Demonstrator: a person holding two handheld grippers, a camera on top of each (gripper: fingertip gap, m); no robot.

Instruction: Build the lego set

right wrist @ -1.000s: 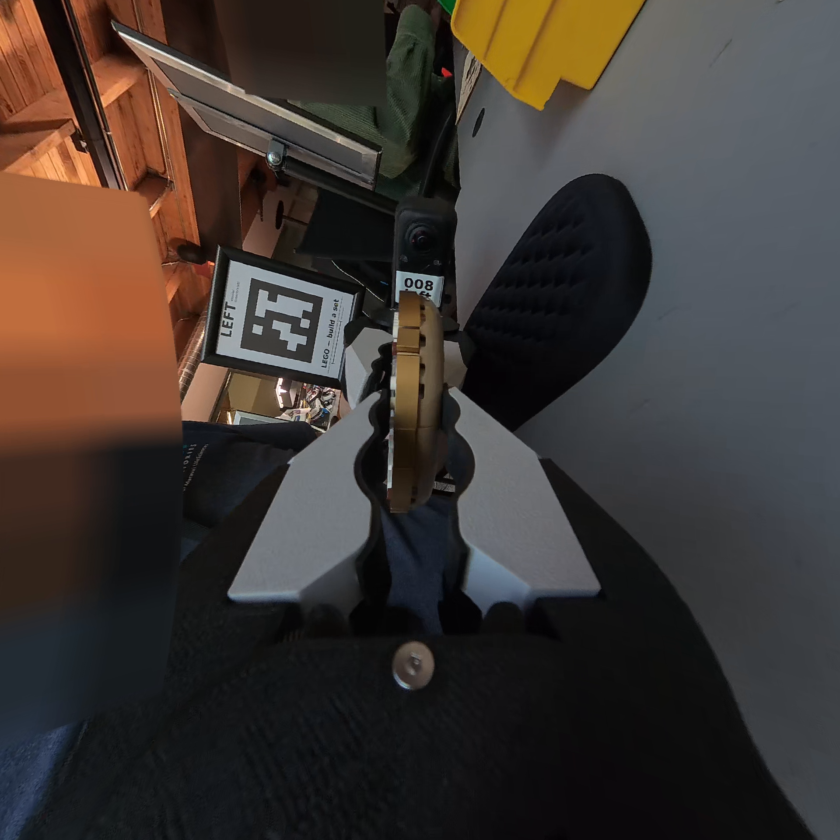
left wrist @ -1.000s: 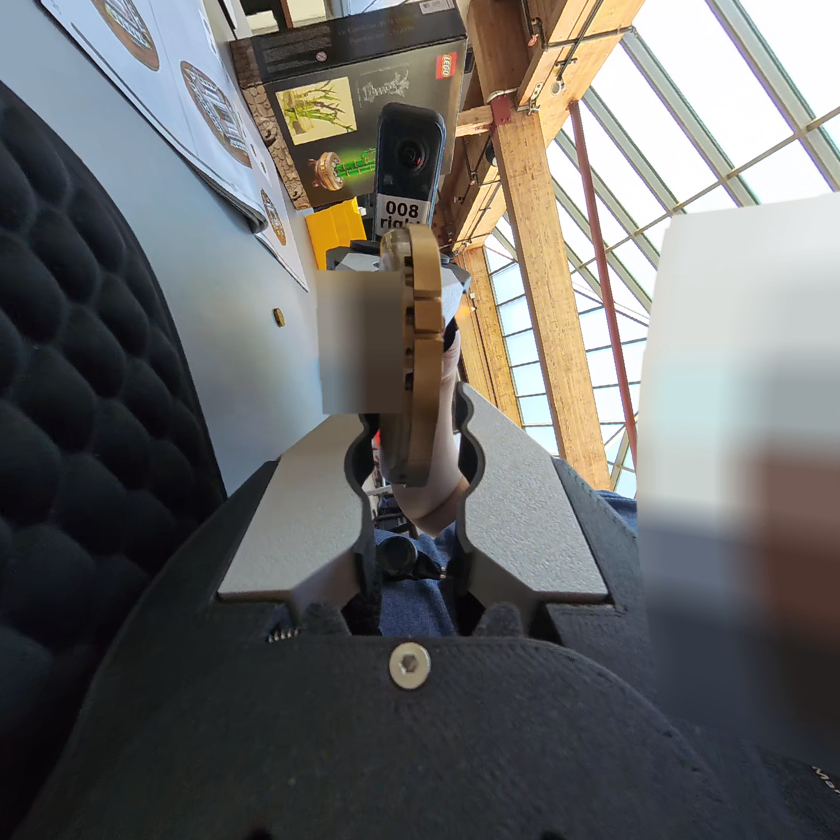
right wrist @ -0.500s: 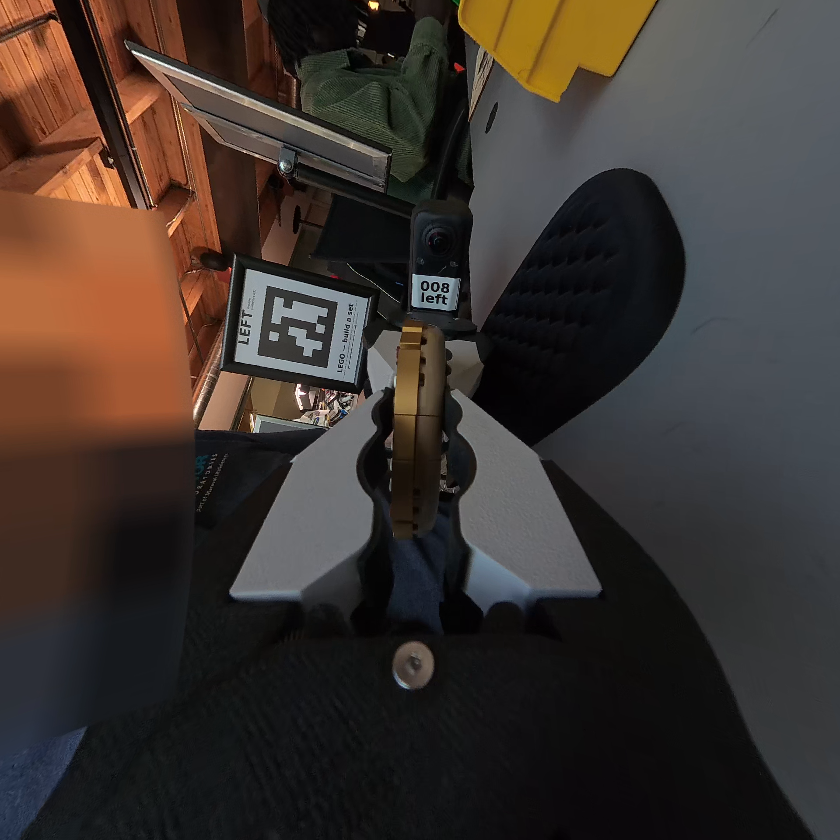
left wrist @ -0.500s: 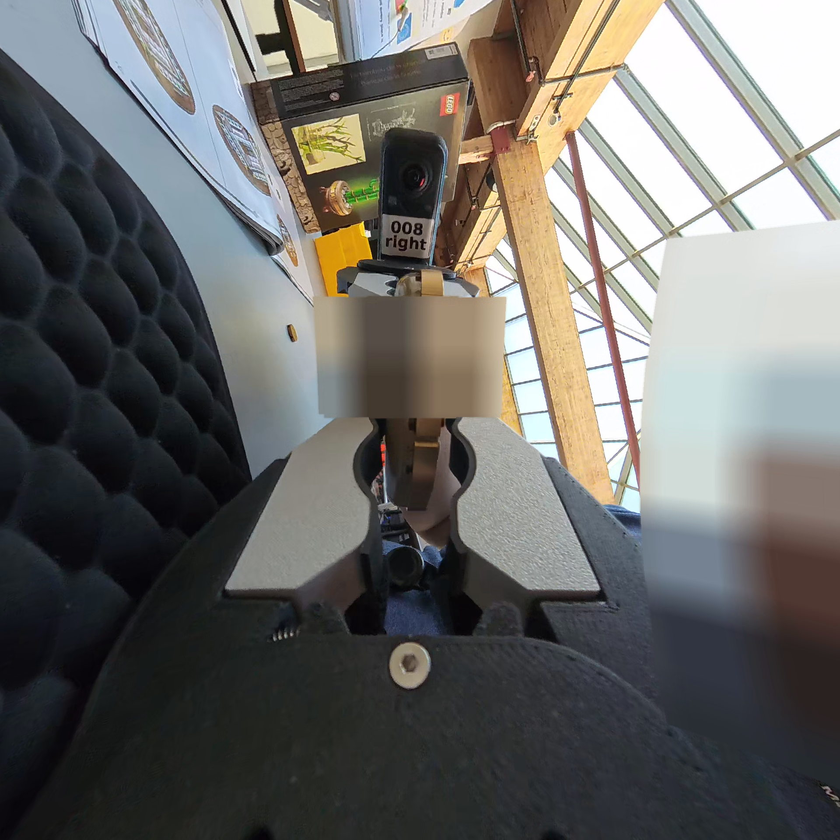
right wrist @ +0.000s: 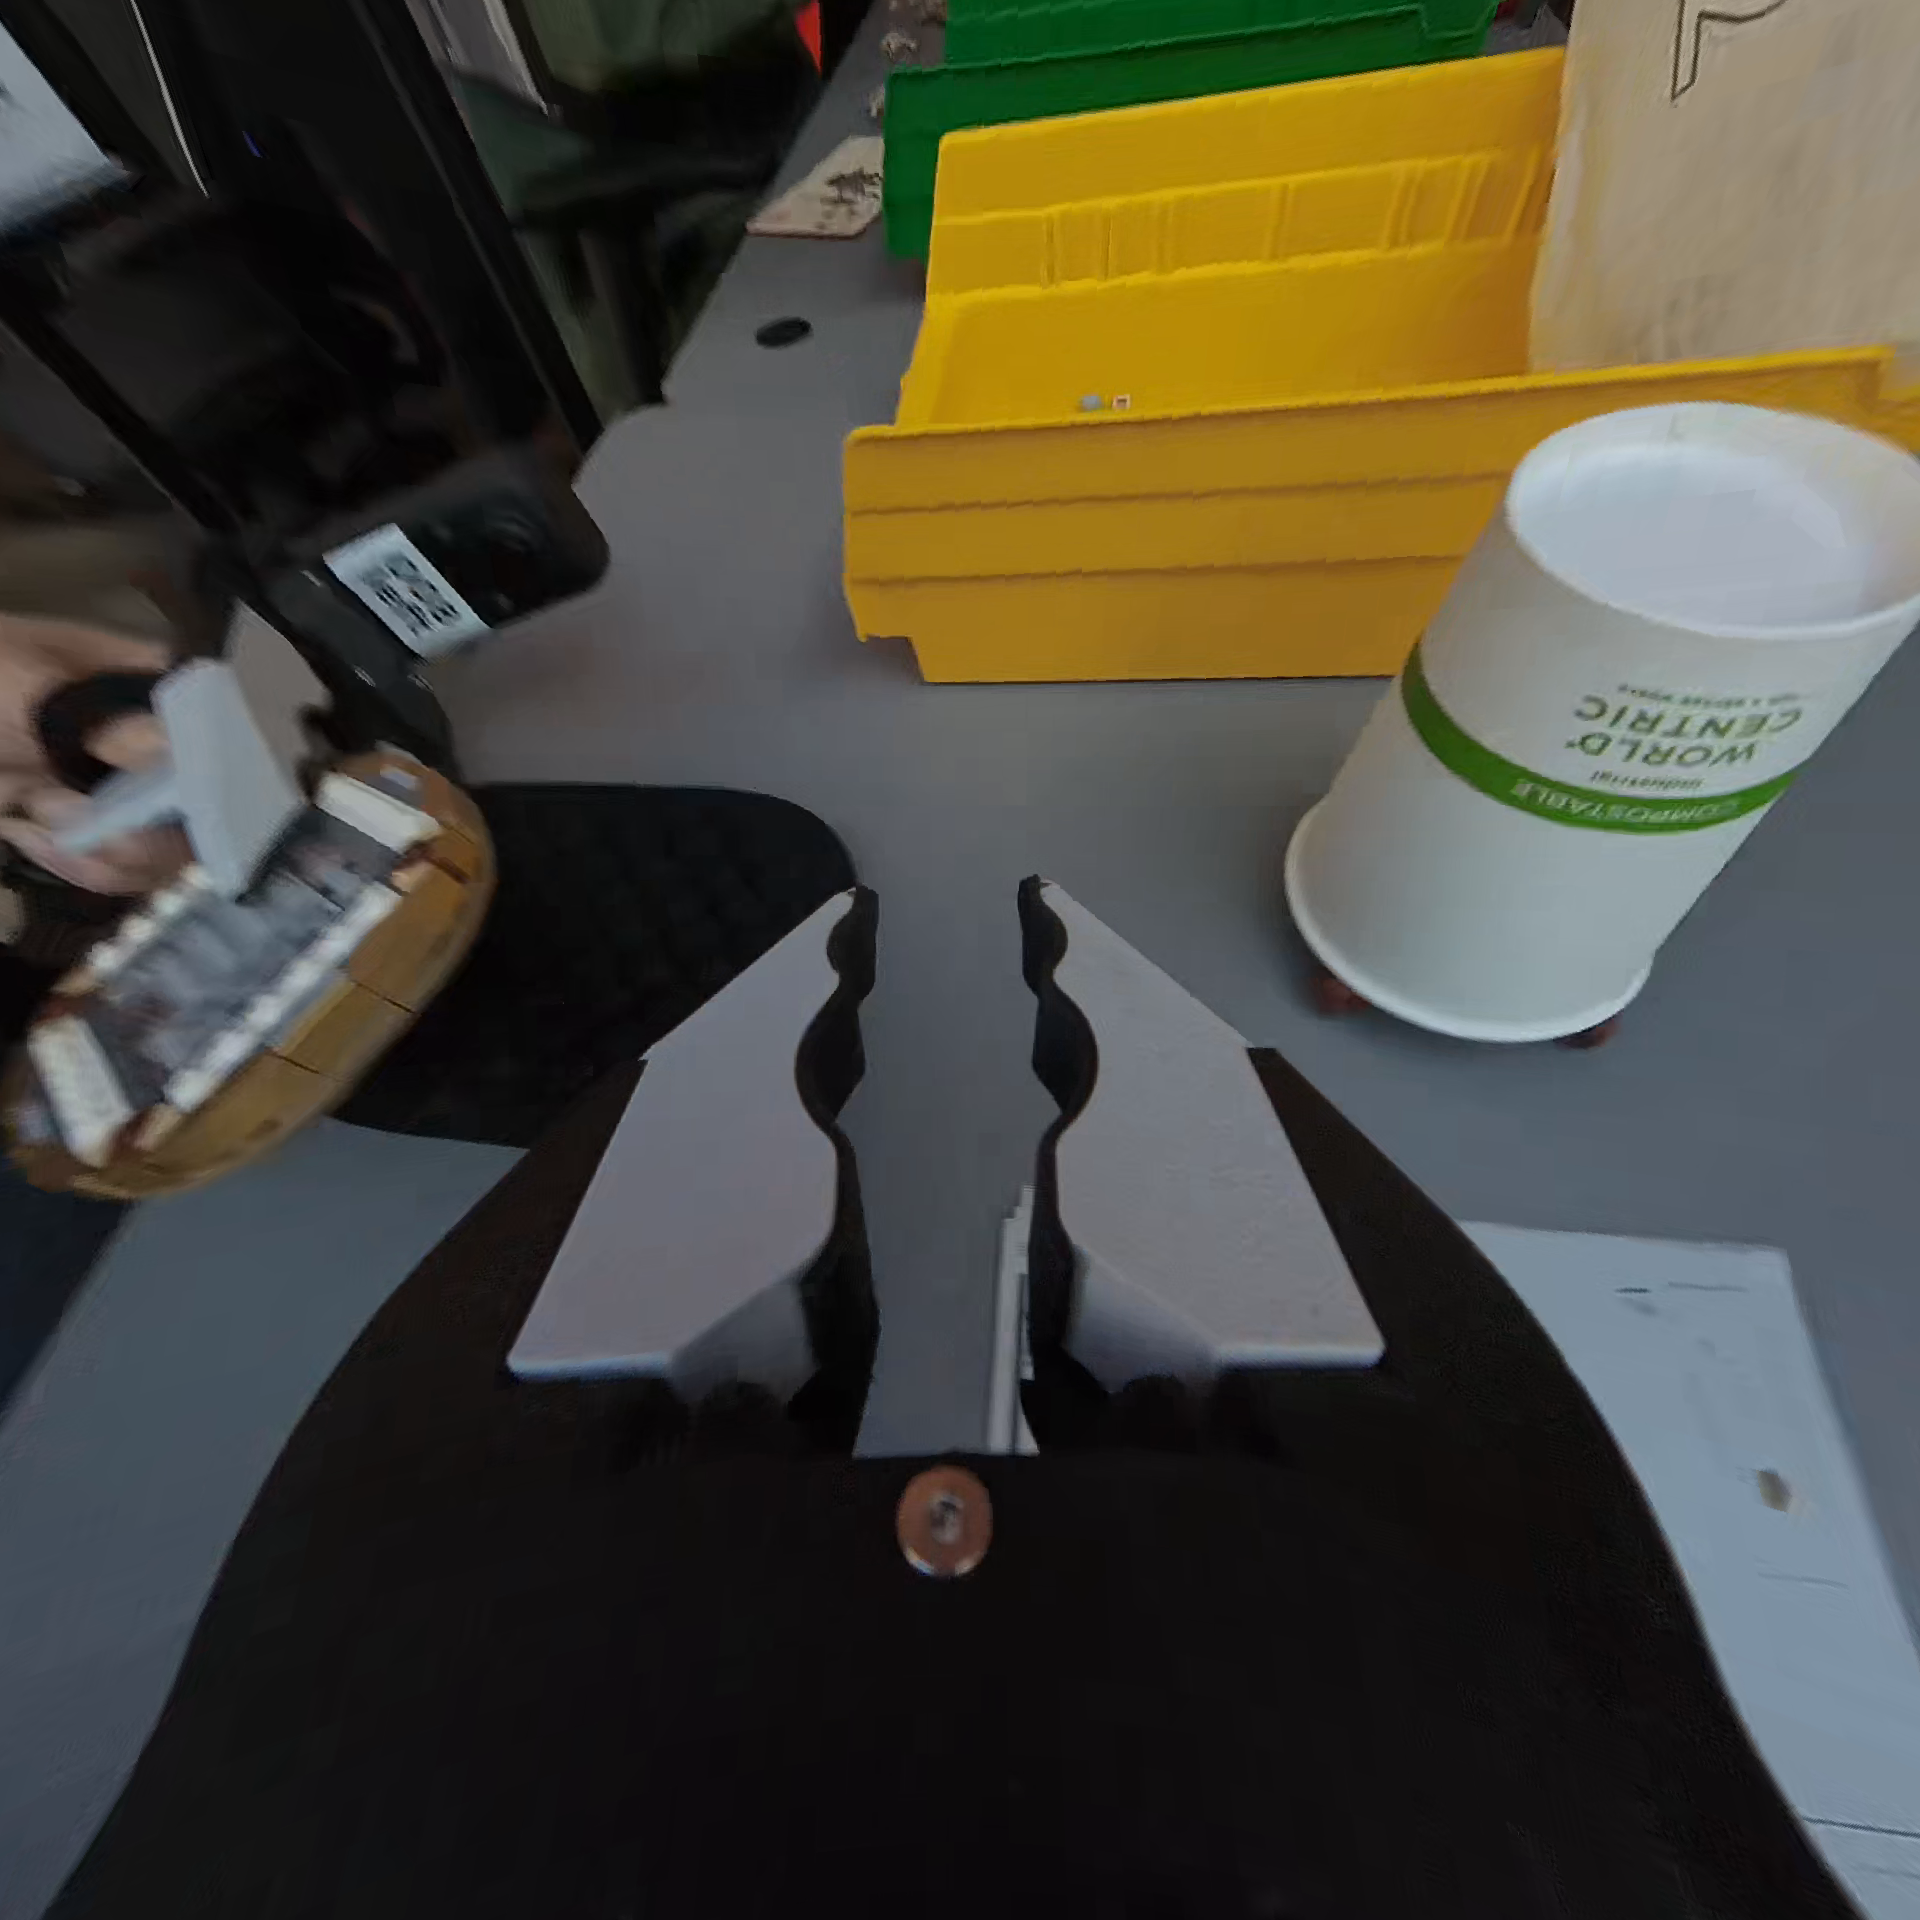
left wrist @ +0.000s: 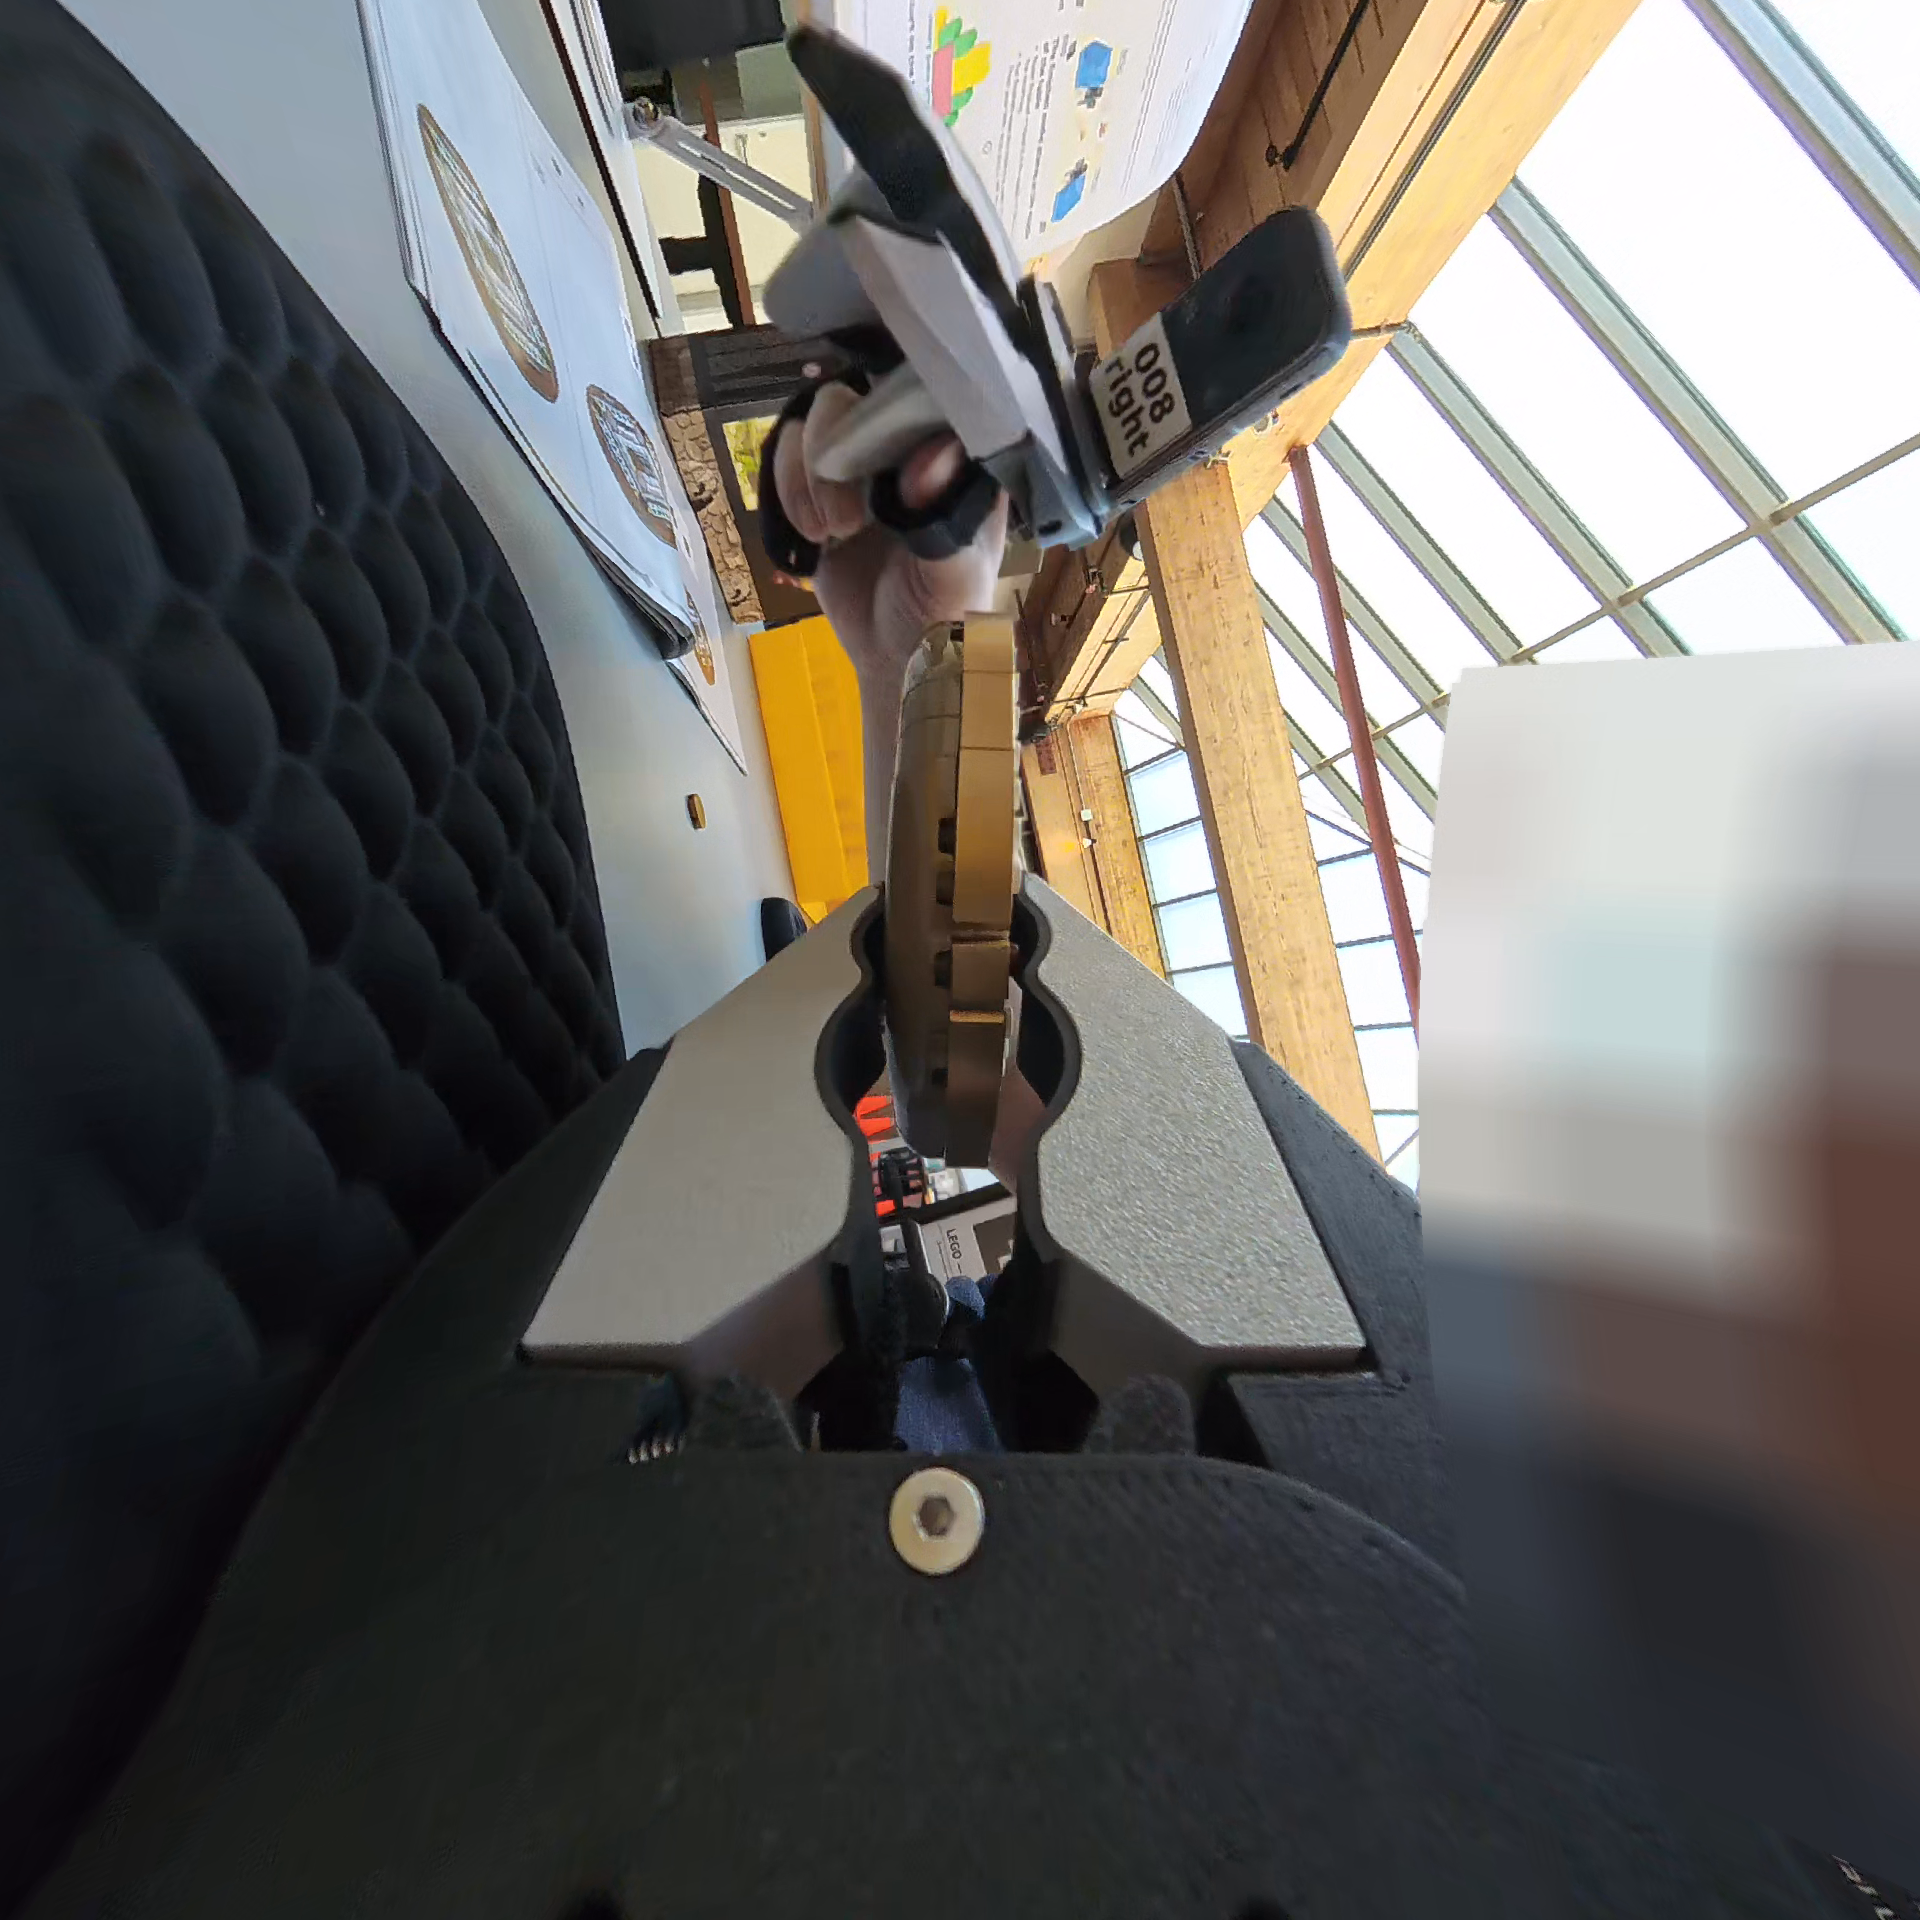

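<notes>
A round gold lego disc, built of curved gold bricks with a dark and white inside, stands edge-on between my left gripper's fingers. My left gripper is shut on it and holds it up in the air. In the right wrist view the disc shows at the far left, held by the left gripper. My right gripper is open and empty, pointing down at the grey table. In the left wrist view the right gripper shows above and beyond the disc, held by a hand.
A yellow bin and a green bin stand at the back. A white paper cup stands upside down at the right. A black mat lies left of my right fingers. White instruction sheets lie at the lower right. Spacing between my two grippers at the tips: around 15 cm.
My right gripper let go of the gold disc, opened, and swung away to point down at the table. My left gripper still holds the disc.
</notes>
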